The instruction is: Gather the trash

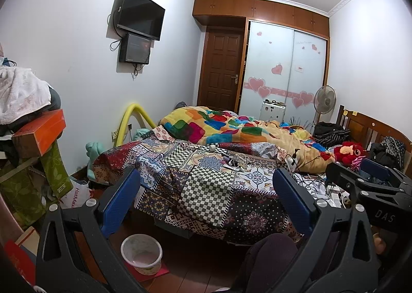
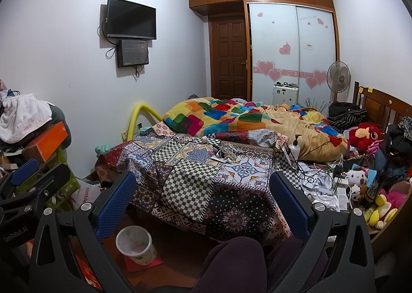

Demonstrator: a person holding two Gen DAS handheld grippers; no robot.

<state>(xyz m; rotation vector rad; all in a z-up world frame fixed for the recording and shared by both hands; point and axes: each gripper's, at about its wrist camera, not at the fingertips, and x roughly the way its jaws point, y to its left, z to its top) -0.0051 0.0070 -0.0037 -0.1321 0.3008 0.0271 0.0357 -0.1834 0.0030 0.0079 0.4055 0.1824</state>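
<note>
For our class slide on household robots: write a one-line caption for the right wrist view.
Open right gripper faces a cluttered patchwork-covered bed, with a small waste bin on the floor at lower left.

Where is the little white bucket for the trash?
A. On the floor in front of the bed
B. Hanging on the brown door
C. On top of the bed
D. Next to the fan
A. The white bucket stands on the floor, on a red mat, just in front of the foot of the bed, near the open left gripper.
</note>
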